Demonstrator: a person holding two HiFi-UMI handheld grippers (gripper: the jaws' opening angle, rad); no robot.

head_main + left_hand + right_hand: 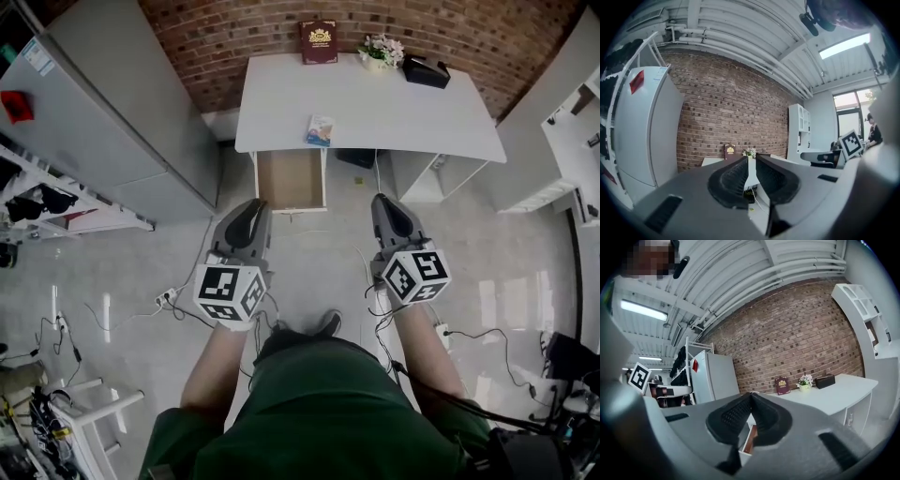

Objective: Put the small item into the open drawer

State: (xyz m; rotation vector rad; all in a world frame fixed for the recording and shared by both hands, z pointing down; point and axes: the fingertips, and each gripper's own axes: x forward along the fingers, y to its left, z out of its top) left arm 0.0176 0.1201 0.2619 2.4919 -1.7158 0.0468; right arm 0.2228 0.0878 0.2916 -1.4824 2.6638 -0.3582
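Observation:
The small item, a flat blue and white packet point(320, 130), lies at the front edge of the white table point(375, 108). Just below it the drawer point(291, 180) stands pulled open, its brown inside bare. Both grippers hang over the floor in front of the table, well short of it. My left gripper point(258, 204) points at the drawer, with its jaws almost together and nothing in the thin slit point(749, 161). My right gripper point(382, 200) is shut and holds nothing, its tips touching point(751, 395).
At the table's back stand a dark red book point(318, 41), a small flower pot point(381, 50) and a black box point(426, 71). A grey fridge point(122, 112) and a rack point(56, 202) stand at the left, white shelves point(572, 122) at the right. Cables point(169, 298) lie on the floor.

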